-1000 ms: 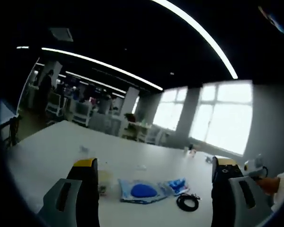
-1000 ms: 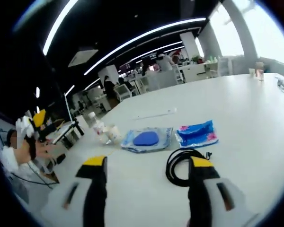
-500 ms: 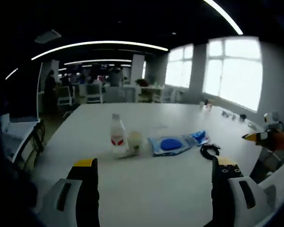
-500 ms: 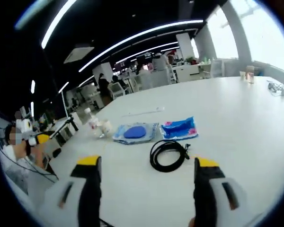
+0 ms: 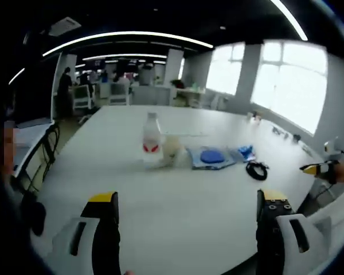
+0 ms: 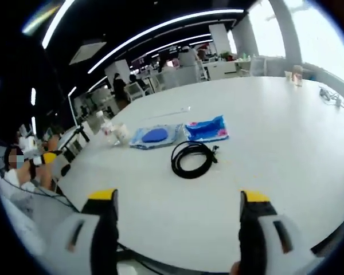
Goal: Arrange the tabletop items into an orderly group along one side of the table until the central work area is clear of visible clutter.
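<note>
In the left gripper view the left gripper (image 5: 183, 226) sits low over the near edge of the white table (image 5: 178, 195), jaws spread wide with nothing between them. Ahead of it, a bit left of centre between the jaws, a clear bottle (image 5: 152, 140) with a red label stands upright, with a small pale cup (image 5: 171, 150) right beside it on the right. Next over is a blue pouch (image 5: 211, 157), then a smaller blue packet (image 5: 245, 152), then a coiled black cable (image 5: 256, 169) out past the right jaw's line.

In the right gripper view the right gripper (image 6: 175, 229) is also released, jaws far apart, holding nothing. Far ahead, left to right: the bottle (image 6: 108, 127) and cup (image 6: 121, 133), the blue pouch (image 6: 154, 136), the blue-and-pink packet (image 6: 207, 129). The black cable (image 6: 192, 159) lies nearest, roughly centred between the jaws, well short of them
</note>
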The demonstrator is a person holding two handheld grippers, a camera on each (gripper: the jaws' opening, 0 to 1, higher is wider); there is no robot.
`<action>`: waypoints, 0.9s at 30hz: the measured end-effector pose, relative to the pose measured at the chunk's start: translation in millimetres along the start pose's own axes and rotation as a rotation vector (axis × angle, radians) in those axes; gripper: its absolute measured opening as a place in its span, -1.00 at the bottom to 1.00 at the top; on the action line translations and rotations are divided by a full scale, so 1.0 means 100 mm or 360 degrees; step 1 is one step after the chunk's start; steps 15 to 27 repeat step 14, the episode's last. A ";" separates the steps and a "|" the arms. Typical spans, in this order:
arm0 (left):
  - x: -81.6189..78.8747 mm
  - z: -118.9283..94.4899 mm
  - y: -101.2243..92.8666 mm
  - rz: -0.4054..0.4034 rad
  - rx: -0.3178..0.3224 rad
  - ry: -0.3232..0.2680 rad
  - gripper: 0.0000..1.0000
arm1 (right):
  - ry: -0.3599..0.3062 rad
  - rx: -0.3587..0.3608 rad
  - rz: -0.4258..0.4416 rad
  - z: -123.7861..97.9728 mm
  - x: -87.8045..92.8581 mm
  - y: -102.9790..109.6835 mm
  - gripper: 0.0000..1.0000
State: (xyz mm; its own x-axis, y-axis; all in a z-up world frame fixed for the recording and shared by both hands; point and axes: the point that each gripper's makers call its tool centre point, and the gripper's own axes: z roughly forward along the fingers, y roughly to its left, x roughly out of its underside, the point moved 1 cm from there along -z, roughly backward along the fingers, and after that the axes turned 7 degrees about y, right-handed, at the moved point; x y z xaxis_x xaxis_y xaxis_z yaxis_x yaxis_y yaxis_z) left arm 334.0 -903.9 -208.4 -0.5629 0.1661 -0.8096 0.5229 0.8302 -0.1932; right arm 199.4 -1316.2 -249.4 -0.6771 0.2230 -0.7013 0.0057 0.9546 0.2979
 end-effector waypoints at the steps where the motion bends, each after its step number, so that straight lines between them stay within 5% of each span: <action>1: 0.03 0.02 0.01 0.0003 0.0007 0.0031 0.93 | 0.0005 0.0004 0.0000 0.00 0.00 0.01 0.72; 10: 0.03 0.07 0.06 -0.0064 0.0028 0.0038 0.93 | 0.0060 0.0010 -0.0045 0.06 -0.02 0.18 0.70; 27: 0.07 0.09 0.08 -0.0068 0.0037 0.0051 0.93 | 0.0075 0.0011 -0.0105 0.09 -0.03 0.17 0.70</action>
